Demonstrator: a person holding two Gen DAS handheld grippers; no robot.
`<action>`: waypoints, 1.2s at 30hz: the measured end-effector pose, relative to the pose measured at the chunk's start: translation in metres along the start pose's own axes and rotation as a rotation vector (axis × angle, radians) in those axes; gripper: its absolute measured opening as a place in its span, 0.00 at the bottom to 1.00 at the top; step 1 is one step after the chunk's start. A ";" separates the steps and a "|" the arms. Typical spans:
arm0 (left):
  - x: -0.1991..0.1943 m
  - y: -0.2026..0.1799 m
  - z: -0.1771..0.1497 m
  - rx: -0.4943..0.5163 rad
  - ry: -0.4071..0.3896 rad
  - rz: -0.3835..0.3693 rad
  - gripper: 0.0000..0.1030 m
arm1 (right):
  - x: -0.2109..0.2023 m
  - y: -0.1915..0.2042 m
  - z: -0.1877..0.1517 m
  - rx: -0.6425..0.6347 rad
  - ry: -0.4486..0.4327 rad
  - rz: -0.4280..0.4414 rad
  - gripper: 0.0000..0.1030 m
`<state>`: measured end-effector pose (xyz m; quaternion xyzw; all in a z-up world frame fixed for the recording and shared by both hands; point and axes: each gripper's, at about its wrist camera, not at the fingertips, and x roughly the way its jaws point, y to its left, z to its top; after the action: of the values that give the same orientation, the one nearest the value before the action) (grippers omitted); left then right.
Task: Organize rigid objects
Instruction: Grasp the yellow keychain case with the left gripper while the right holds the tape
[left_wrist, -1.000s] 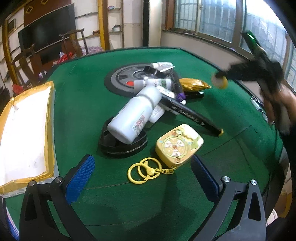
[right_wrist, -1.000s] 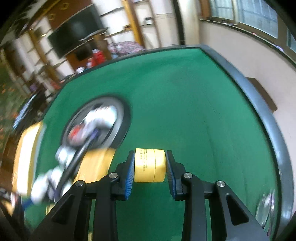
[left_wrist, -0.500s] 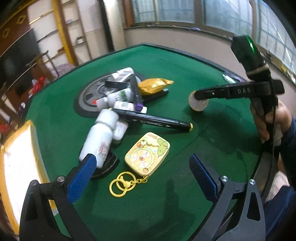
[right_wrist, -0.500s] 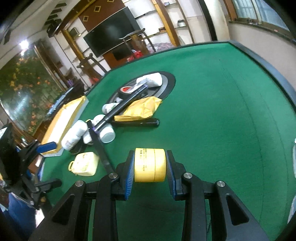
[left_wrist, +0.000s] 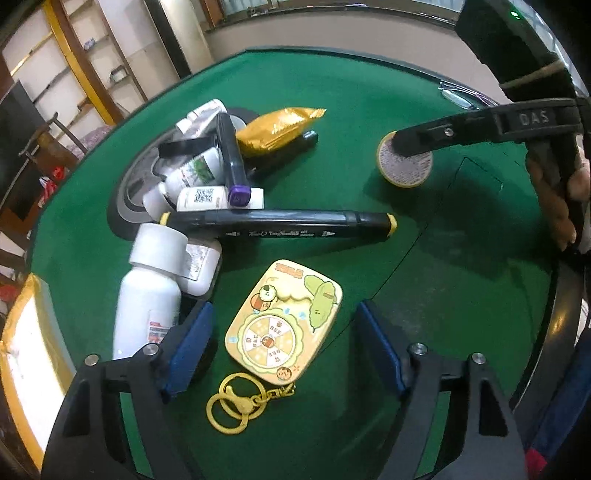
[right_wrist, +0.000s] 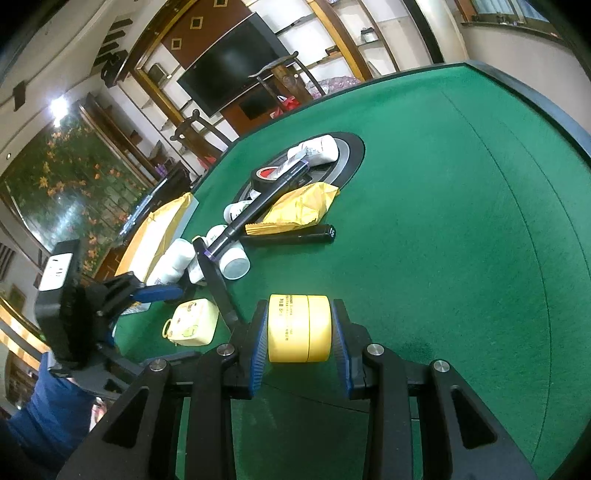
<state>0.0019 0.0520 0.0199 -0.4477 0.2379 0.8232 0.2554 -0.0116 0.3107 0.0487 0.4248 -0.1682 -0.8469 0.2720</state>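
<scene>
A yellow cartoon keychain toy (left_wrist: 284, 321) with gold rings (left_wrist: 236, 406) lies flat on the green felt. My left gripper (left_wrist: 284, 347) straddles it with jaws closing, and both blue pads (left_wrist: 188, 343) still stand clear of its sides. My right gripper (right_wrist: 299, 325) is shut on a yellow round tin (right_wrist: 288, 332), held low over the felt. The left wrist view shows that tin (left_wrist: 404, 170) at the right, under the right gripper's fingers (left_wrist: 424, 138). In the right wrist view the toy (right_wrist: 192, 321) lies between the left gripper's fingers (right_wrist: 159, 291).
A black marker with yellow ends (left_wrist: 277, 223) lies just beyond the toy. A white bottle (left_wrist: 147, 295) lies close to the left pad. More bottles, a purple-capped marker (left_wrist: 231, 158) and a gold packet (left_wrist: 277, 127) pile on a round black disc (left_wrist: 122, 206). A yellow-rimmed white tray (left_wrist: 22, 350) sits far left.
My left gripper has rolled and come closer over the toy, and its jaws have narrowed around it. My right gripper has swung round and come down toward the felt with the tin.
</scene>
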 end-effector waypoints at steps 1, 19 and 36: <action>0.001 0.002 0.000 -0.010 -0.005 -0.022 0.70 | 0.000 0.001 0.000 -0.002 0.001 0.000 0.28; -0.015 -0.030 -0.019 -0.186 -0.026 0.065 0.60 | 0.005 0.012 -0.003 -0.038 0.032 -0.016 0.31; -0.042 -0.011 -0.034 -0.345 -0.128 0.017 0.51 | -0.002 0.013 -0.008 -0.035 0.012 0.065 0.32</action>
<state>0.0490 0.0304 0.0373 -0.4296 0.0803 0.8807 0.1825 -0.0003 0.3013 0.0521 0.4196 -0.1655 -0.8377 0.3080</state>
